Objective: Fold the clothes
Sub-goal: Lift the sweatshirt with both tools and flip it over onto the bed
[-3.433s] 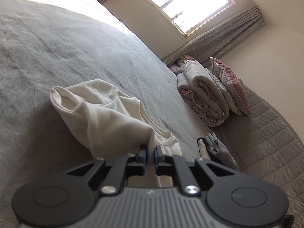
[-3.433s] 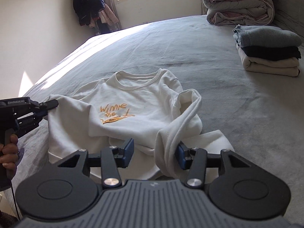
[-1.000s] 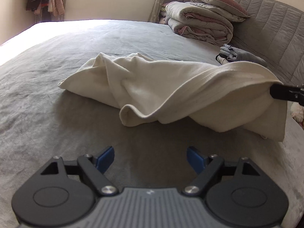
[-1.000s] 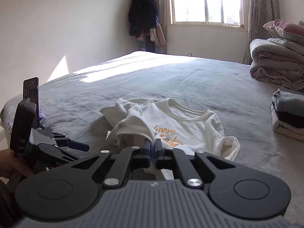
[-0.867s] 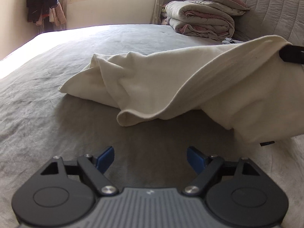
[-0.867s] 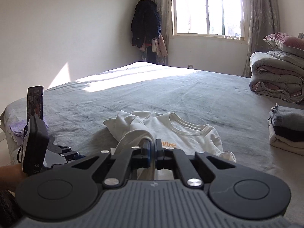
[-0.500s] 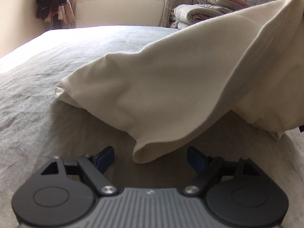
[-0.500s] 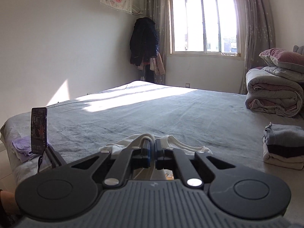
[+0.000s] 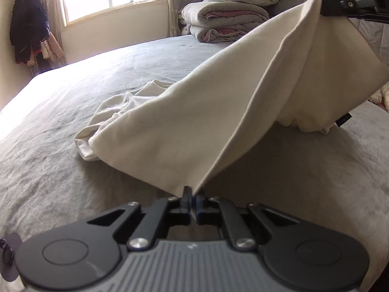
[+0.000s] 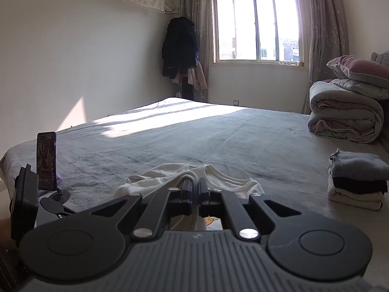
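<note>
Sweatshirt (image 9: pixel 218 102) hangs stretched between my grippers, left gripper (image 9: pixel 192 200) clamped on the low near corner, right gripper (image 10: pixel 193 192) pinching the high one, collar end trailing on the bed (image 9: pixel 48 146) ahead.

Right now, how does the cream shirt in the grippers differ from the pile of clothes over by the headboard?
The cream shirt is unfolded and partly lifted, its hem stretched between the left gripper and the right gripper, both shut on it; the stack of clothes lies flat and untouched. The cream shirt is a single garment, while the stack of clothes holds several folded pieces, grey on top, dark in the middle, cream below. Both rest on the grey bed.
</note>
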Motion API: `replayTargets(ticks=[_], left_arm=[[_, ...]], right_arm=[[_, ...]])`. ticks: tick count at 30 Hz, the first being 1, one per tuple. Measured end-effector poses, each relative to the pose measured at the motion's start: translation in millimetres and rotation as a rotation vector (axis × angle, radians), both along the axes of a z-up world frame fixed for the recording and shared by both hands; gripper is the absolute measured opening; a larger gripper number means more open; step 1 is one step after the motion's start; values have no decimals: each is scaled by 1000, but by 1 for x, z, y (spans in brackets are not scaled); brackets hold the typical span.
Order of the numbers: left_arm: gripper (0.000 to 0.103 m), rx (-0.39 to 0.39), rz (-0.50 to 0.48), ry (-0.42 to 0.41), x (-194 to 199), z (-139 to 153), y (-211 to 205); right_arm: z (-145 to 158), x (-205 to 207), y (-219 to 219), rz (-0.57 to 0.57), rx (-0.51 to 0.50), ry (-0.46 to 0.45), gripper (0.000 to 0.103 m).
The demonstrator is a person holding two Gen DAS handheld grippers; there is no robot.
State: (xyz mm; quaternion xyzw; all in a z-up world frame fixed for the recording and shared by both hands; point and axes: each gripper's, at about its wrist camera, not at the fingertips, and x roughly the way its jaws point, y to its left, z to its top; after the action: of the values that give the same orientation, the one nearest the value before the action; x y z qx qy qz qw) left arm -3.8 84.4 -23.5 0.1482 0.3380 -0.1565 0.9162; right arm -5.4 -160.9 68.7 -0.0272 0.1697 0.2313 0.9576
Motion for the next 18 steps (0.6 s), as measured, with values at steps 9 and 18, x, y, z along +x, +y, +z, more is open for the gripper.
replayTargets(ticks=[9,18], left_arm=[[3,281,-75,-71,-54,31,15],[0,304,-81,-15,-80,24,36]], right_arm=[[-6,-32,8,133,-127,11,3],[-31,-71,41,250,-350,86,3]])
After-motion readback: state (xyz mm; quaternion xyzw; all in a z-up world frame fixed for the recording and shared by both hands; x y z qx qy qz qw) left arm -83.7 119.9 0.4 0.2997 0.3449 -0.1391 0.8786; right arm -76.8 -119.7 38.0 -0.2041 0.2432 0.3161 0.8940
